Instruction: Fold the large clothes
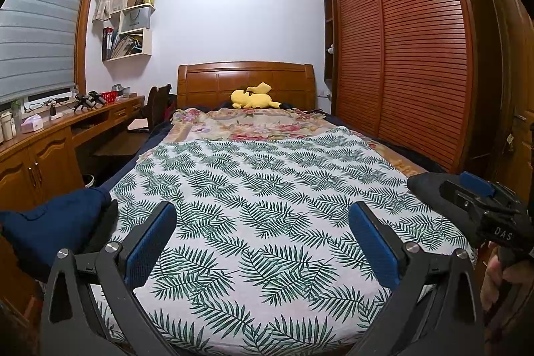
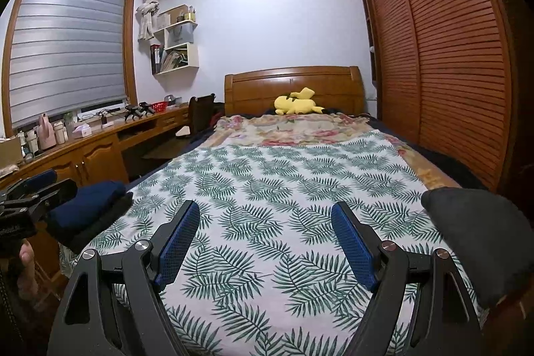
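1. I see both grippers level over the foot of the bed (image 1: 187,79). The leaf-print sheet (image 1: 260,189) is spread flat across the near half of the mattress, filling the centre of both wrist views.
2. Left gripper (image 1: 263,242): its blue pads (image 1: 150,246) stand wide apart, released, with only leaf-print cloth beneath the gap. No pad touches anything that I can make out.
3. Right gripper (image 2: 267,242): fingers likewise spread wide, released, nothing between them.
4. Folded navy garment (image 2: 90,206) lies at 9 o'clock in the right wrist view, stacked on a dark folded piece (image 2: 100,224) at the sheet's left edge.
5. Dark grey folded garment (image 2: 480,236) sits at 3 o'clock in the right wrist view, on the sheet's right edge.
6. In the left wrist view the right gripper appears at 3 o'clock, just beside that grey garment; I cannot tell whether they touch.
7. Floral blanket (image 1: 253,122) lies beyond the sheet at 12 o'clock; yellow plush toy (image 1: 253,97) rests against the headboard.
8. Slatted wardrobe (image 1: 410,55) at 2 o'clock; desk (image 1: 66,125) at 9 o'clock.
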`<state>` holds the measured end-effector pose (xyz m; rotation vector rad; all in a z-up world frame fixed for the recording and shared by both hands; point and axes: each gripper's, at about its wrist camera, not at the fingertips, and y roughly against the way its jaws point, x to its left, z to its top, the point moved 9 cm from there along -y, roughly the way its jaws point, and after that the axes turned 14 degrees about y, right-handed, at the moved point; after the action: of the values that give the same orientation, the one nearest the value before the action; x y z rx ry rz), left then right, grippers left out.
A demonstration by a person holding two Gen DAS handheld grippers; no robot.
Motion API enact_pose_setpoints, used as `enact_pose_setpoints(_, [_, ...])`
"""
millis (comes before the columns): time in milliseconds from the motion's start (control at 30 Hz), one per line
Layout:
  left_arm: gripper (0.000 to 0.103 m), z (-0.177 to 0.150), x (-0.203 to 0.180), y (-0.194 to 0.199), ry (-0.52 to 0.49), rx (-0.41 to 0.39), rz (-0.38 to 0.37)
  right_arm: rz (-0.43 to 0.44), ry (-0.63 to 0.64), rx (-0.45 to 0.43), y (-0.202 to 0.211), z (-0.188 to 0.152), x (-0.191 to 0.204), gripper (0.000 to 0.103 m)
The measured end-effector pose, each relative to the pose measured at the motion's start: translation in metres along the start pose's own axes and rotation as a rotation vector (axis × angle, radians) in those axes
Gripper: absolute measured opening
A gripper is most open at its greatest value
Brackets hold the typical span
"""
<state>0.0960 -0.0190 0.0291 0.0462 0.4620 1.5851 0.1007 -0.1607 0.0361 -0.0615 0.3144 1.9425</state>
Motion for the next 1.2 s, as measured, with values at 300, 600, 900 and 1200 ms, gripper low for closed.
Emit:
enact_pose_setpoints(300, [0.103, 0.0001, 0.0000, -0.0001, 0.002, 0.000, 0.000, -0.003, 0.001, 0.000, 0.0001, -0.0001, -0.0003, 0.082])
enact_pose_setpoints(600, [0.103, 0.0003, 0.0002, -0.0002, 0.002, 0.000, 0.000, -0.007, 0.006, 0.000, 0.0006, -0.0011, -0.0028, 0.082])
enact_pose_setpoints(900, [0.103, -0.0002, 0.0007, -0.0007, 0.001, -0.002, -0.002, -0.002, 0.010, 0.000, -0.0003, -0.0012, -0.0048, 0.082])
enact_pose_setpoints(1200, [0.103, -0.0011, 0.0021, -0.0010, 0.000, -0.002, -0.001, -0.001, 0.011, 0.001, -0.0001, -0.0023, -0.0048, 0.082])
